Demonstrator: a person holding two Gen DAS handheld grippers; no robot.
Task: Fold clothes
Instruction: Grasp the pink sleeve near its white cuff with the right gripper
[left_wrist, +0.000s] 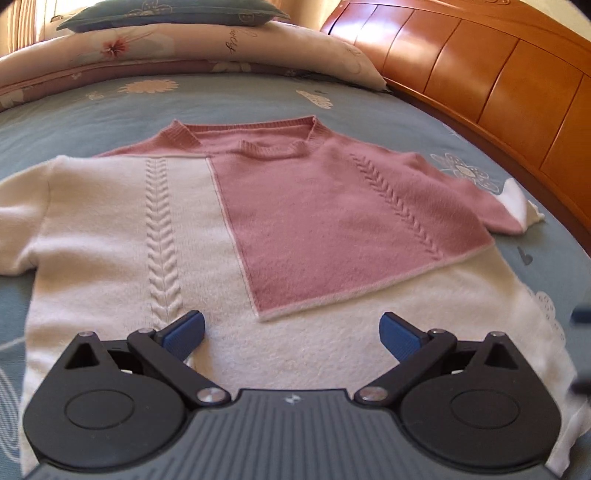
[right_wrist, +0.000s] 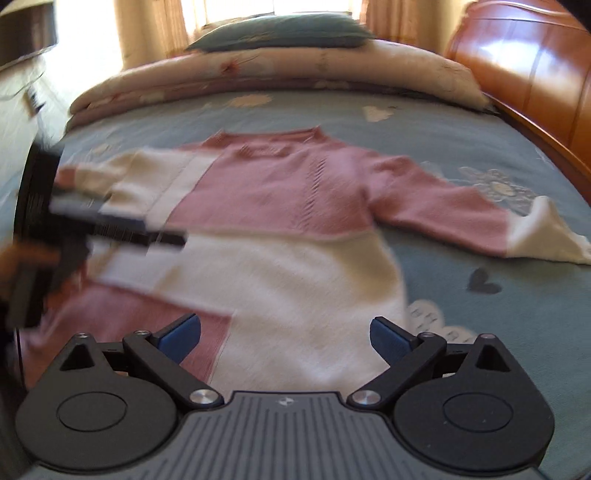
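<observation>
A pink and white knit sweater (left_wrist: 314, 221) lies flat, front up, on the blue bedspread (left_wrist: 110, 110). Its neck points away from me. My left gripper (left_wrist: 291, 334) hovers open over the white hem area, with nothing between its blue pads (left_wrist: 184, 334). In the right wrist view the same sweater (right_wrist: 288, 266) is blurred, with its right sleeve (right_wrist: 461, 218) stretched out sideways and ending in a white cuff. My right gripper (right_wrist: 286, 338) is open above the lower hem, empty. The left gripper (right_wrist: 99, 225) shows as a dark blur at the left of that view.
A folded floral quilt (left_wrist: 184, 48) with a blue pillow (left_wrist: 166, 14) on top lies across the far end of the bed. A wooden headboard (left_wrist: 498, 85) runs along the right side. Curtains (right_wrist: 147, 26) hang by a bright window behind.
</observation>
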